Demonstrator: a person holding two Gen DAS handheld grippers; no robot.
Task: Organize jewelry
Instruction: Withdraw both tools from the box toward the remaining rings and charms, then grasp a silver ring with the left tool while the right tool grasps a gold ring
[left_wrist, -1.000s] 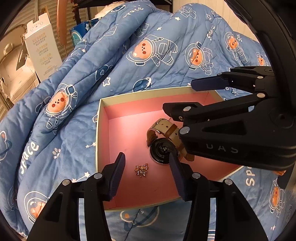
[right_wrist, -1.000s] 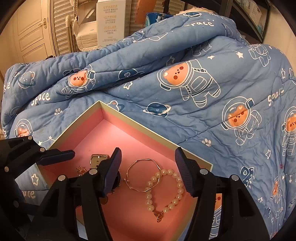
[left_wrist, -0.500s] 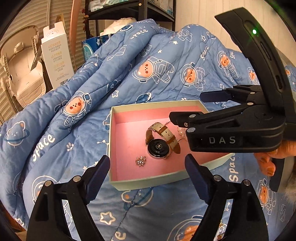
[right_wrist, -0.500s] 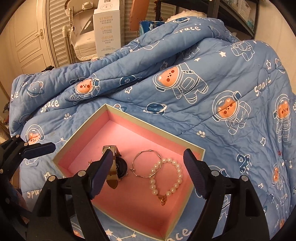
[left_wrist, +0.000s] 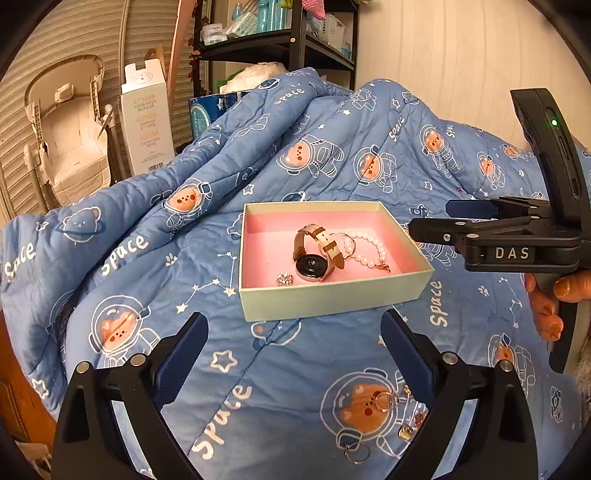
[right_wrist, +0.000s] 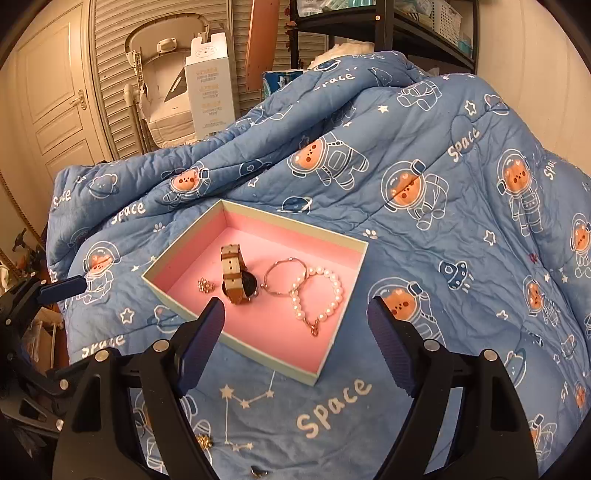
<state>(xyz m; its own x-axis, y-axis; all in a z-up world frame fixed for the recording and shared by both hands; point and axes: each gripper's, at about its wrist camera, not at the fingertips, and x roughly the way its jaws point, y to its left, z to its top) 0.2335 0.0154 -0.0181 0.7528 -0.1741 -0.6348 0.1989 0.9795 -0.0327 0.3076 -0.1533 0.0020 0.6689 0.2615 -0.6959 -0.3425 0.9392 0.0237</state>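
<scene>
hovering over the blue astronaut-print quilt (left_wrist: 295, 369), left gripper (left_wrist: 293, 341) and right gripper (right_wrist: 295, 326) have just been opening, jaws wide with nothing between, near the pink-lined pale green box (right_wrist: 243, 349).

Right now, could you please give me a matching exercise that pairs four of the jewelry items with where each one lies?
Things:
1. watch
2. pearl bracelet
3. sparkly brooch
4. loose rings

Places:
A. outside the box, on the blue quilt near the left gripper
B. in the box, at the end farthest from the brooch
C. in the box, between the brooch and the thin bangle
D. in the box, beside the watch, on the side away from the bangle

Pairs: 1-C, 2-B, 3-D, 4-A
</scene>
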